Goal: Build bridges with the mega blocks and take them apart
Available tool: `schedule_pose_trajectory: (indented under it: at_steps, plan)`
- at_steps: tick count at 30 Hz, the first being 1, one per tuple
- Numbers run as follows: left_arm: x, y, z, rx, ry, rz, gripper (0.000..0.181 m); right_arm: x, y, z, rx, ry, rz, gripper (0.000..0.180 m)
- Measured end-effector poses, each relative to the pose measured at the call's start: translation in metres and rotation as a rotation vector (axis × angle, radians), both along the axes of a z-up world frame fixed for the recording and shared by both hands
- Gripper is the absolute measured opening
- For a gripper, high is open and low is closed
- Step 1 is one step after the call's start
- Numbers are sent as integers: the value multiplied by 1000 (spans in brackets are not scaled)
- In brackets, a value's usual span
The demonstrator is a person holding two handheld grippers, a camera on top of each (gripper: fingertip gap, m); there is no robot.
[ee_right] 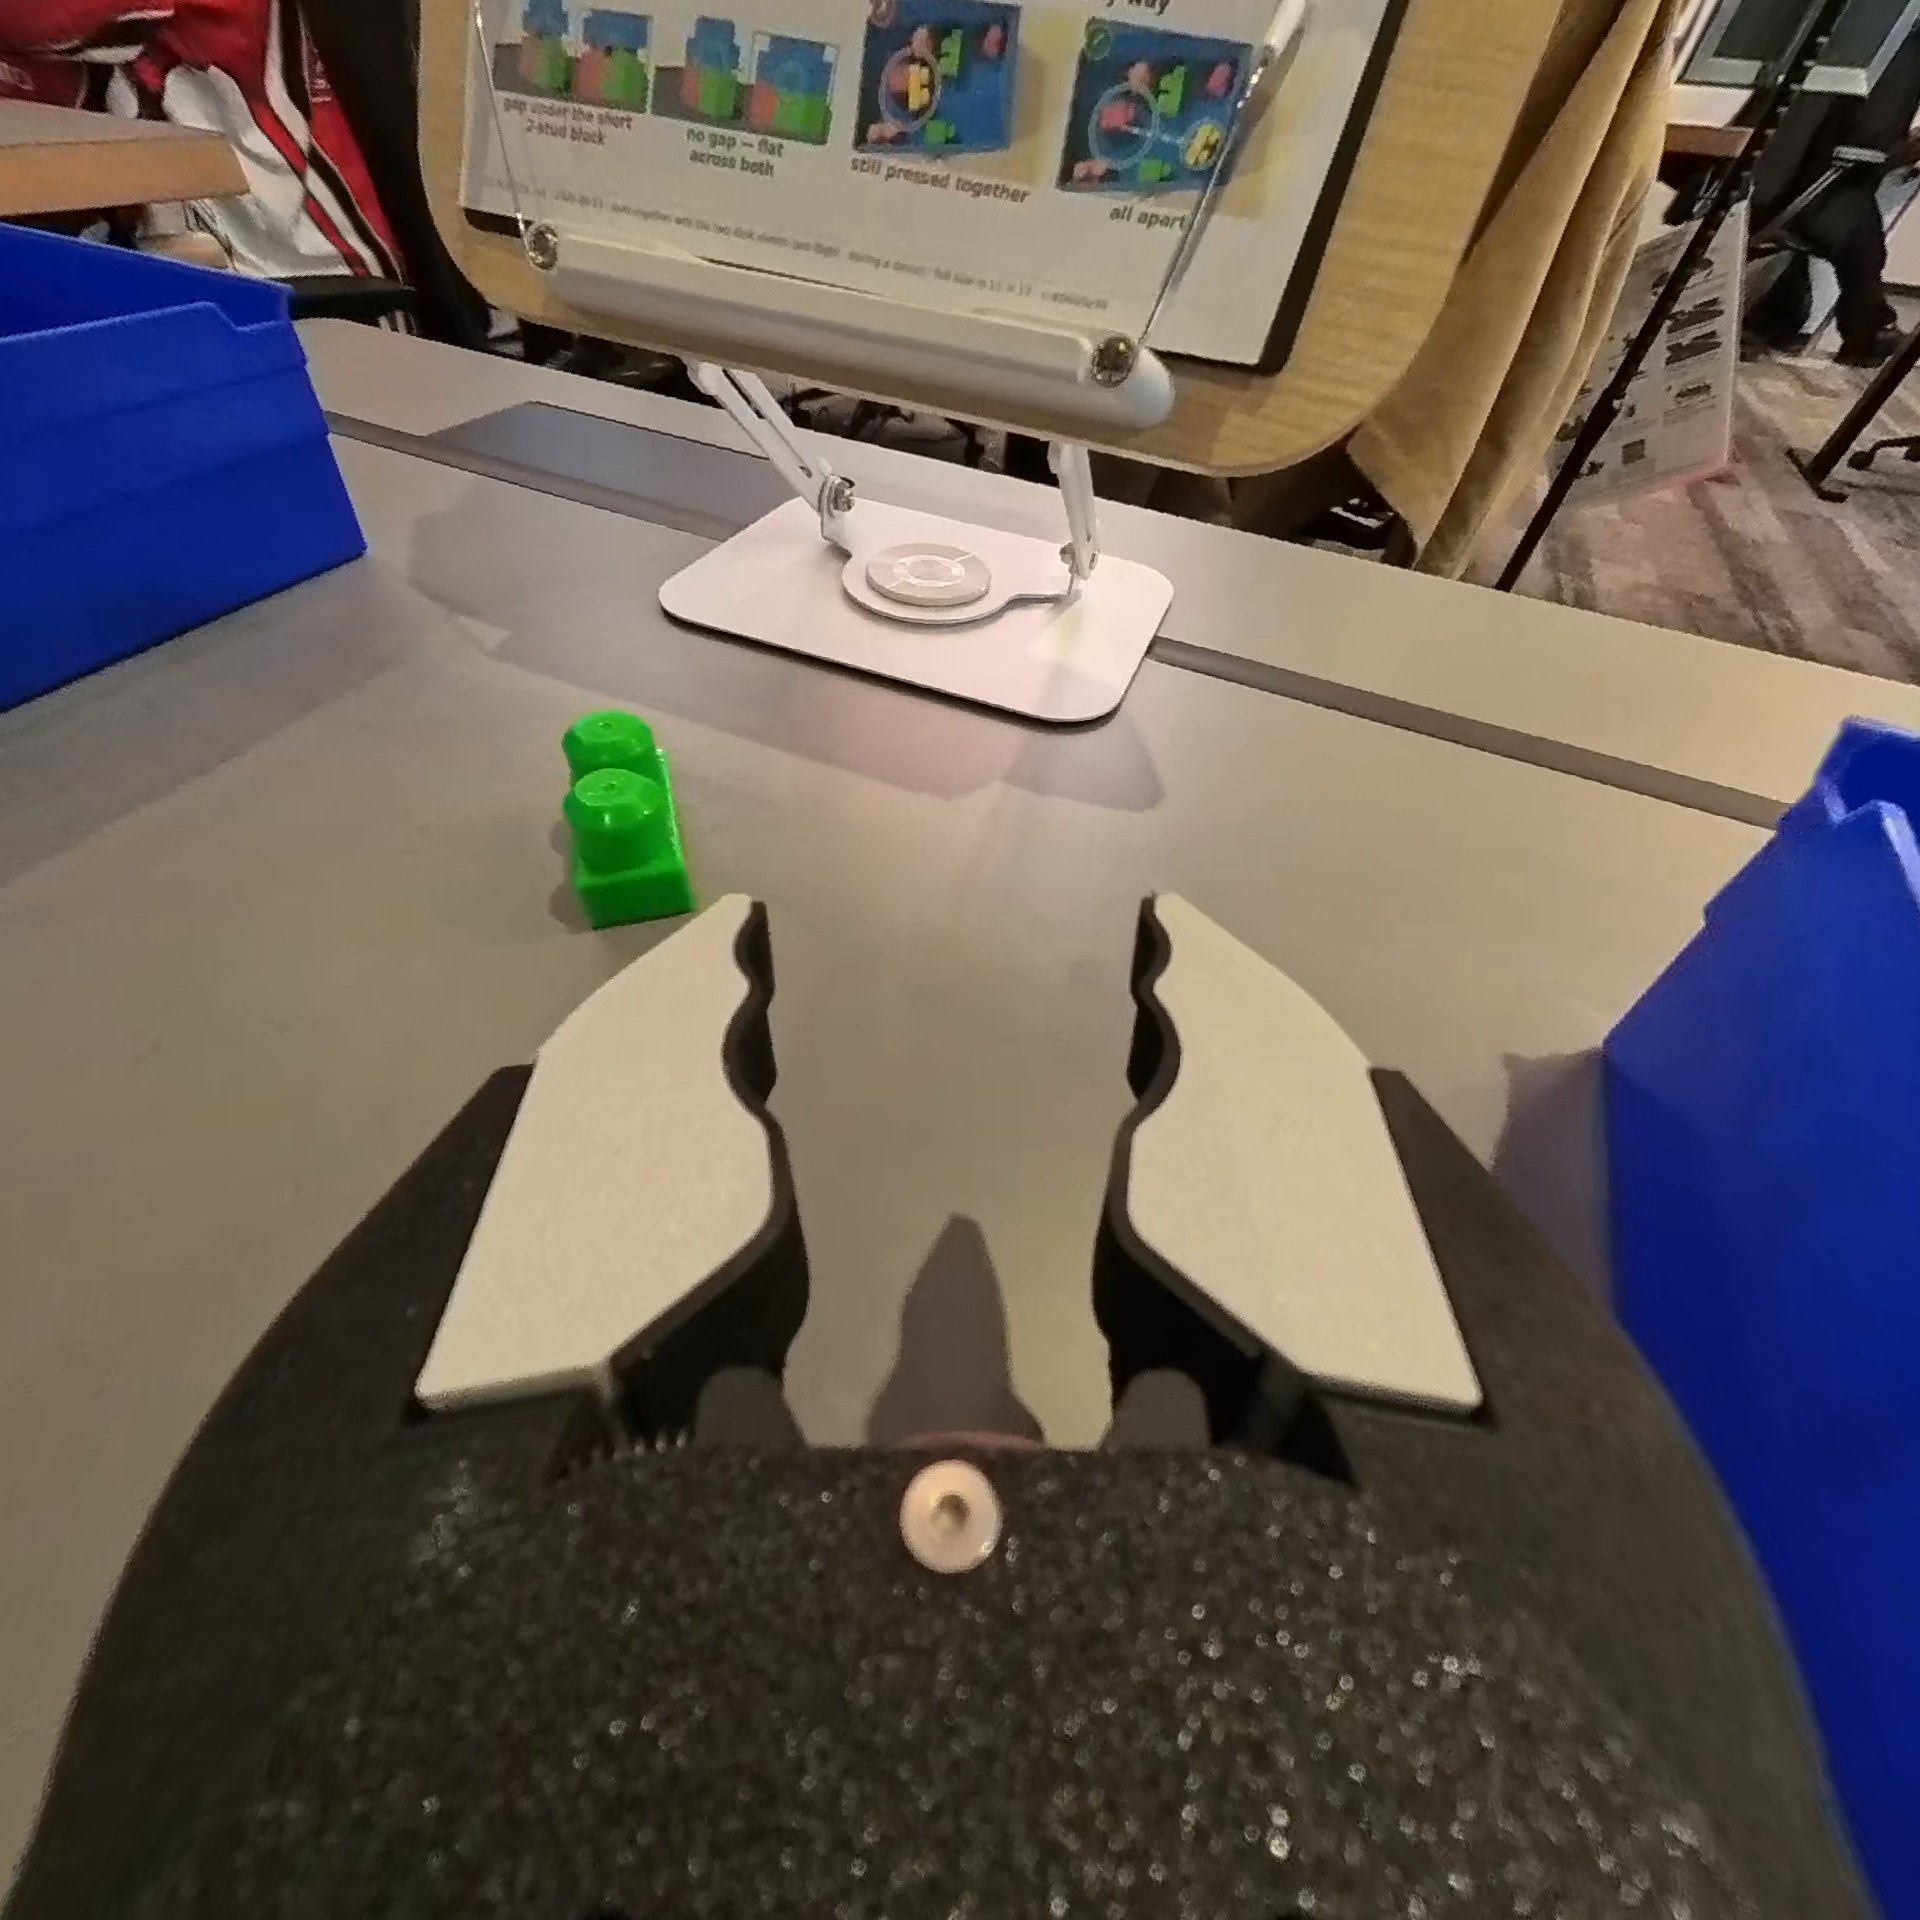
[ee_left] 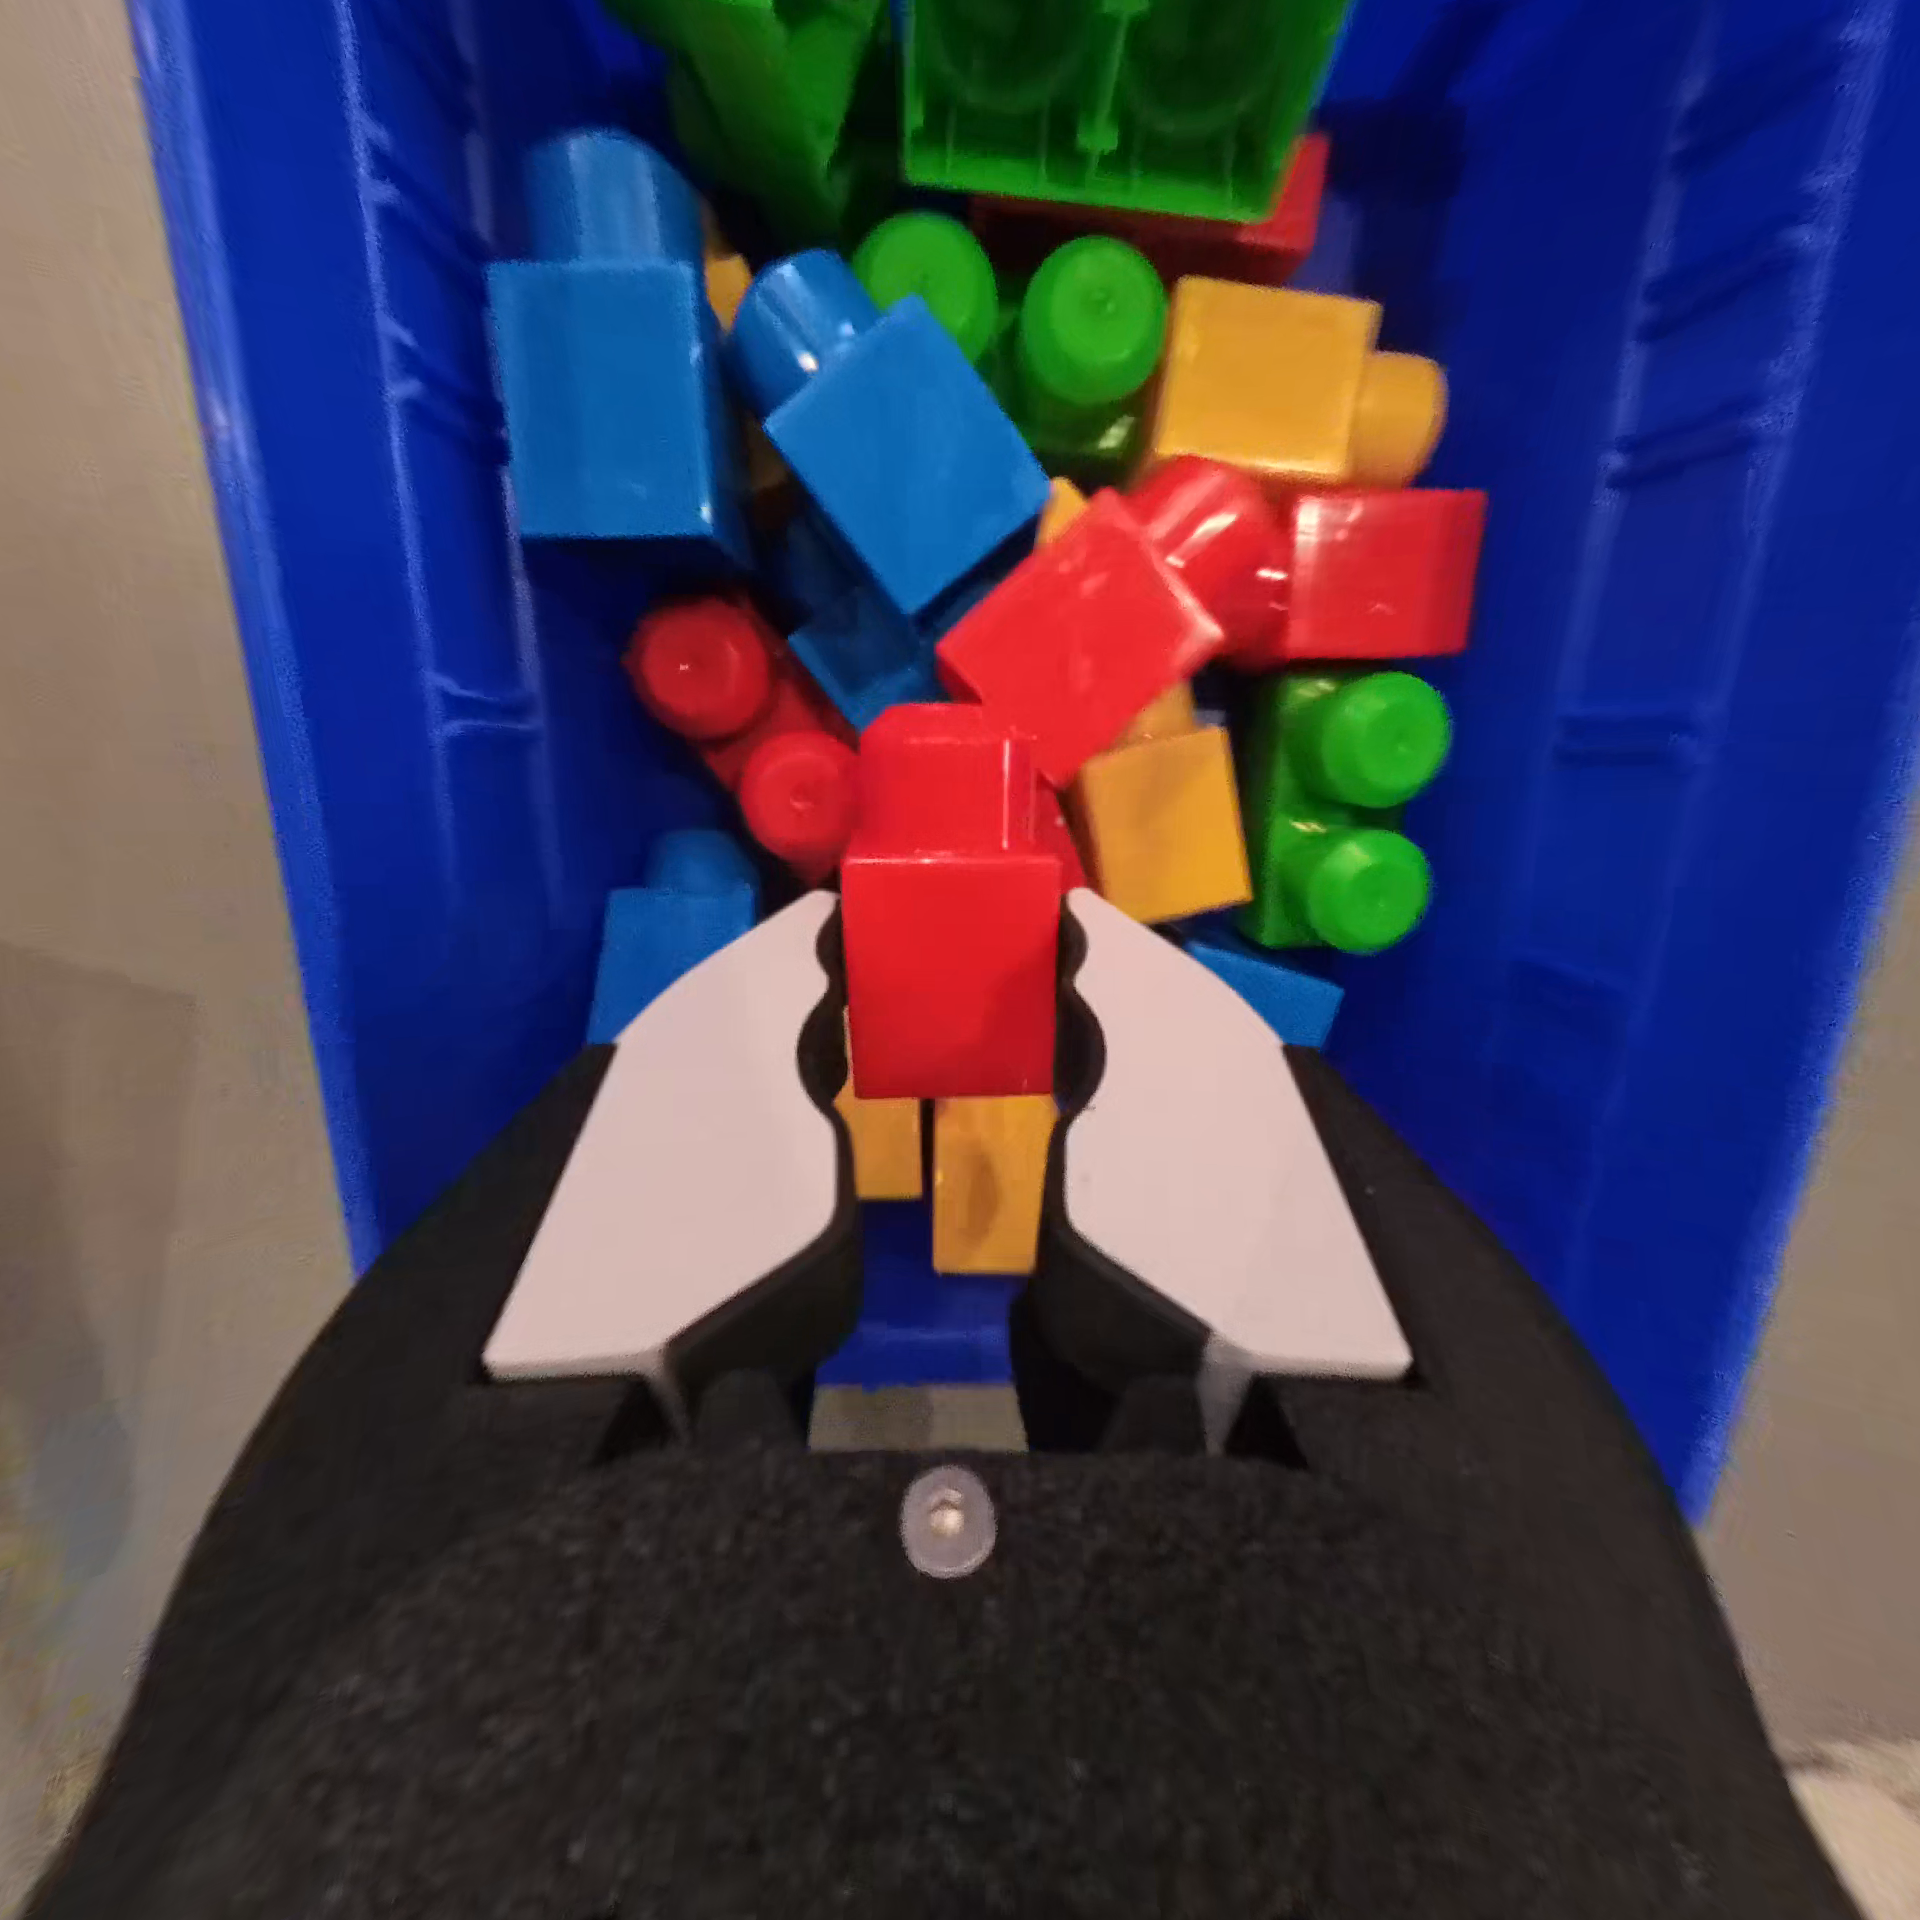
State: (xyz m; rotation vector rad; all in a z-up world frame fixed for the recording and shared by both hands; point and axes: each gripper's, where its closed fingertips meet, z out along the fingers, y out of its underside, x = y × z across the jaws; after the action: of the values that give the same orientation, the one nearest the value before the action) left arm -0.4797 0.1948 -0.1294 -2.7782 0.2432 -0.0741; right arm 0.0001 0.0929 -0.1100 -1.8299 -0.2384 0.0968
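A: left claw (ee_left: pixel 951 914) is clamped on a red block (ee_left: pixel 951 977), over the blue bin (ee_left: pixel 395 623) full of blocks.

B: right claw (ee_right: pixel 951 925) gapes wide, nothing in it. Green block (ee_right: pixel 623 831) sits on the counter (ee_right: pixel 1299 883) just ahead-left.

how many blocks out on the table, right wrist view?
1. A green block stands studs up on the table, ahead-left of the open right gripper. More may sit outside the frame or behind the blue bins.
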Motion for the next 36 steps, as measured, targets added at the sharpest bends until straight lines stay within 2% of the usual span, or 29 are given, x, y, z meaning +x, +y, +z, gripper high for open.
schedule_pose_trajectory:
  at_steps: [4,7,9,12,15,18,21,30,34,35,36]
  plan:
    - [38,-28,55,123,-38,-169,36,1,0,-1,-2,4,-3,66]
    - [106,-59,97,224,-129,-381,36,0,1,-1,0,-9,-2,65]
    - [156,-82,107,242,-142,-535,36,-2,2,0,1,-12,0,65]
    - [213,-101,84,198,-40,-685,36,-5,3,-1,0,-23,6,65]
    - [242,-97,30,94,69,-743,36,-7,2,-1,0,-36,13,65]
    - [250,-91,-23,-37,94,-757,36,-8,1,-1,2,-45,15,64]
    - [249,-84,-48,-90,69,-748,36,-7,0,-2,3,-47,15,64]
    - [256,-91,-63,-145,12,-795,37,-6,0,-4,-6,-52,12,63]
    - [256,-95,-65,-142,-13,-758,66,-5,0,-4,-9,-52,11,63]
    - [256,-101,-57,-139,-41,-752,72,-5,0,-5,-10,-50,12,63]
    - [256,-106,-43,-108,-83,-752,70,-5,0,-4,-10,-47,13,63]
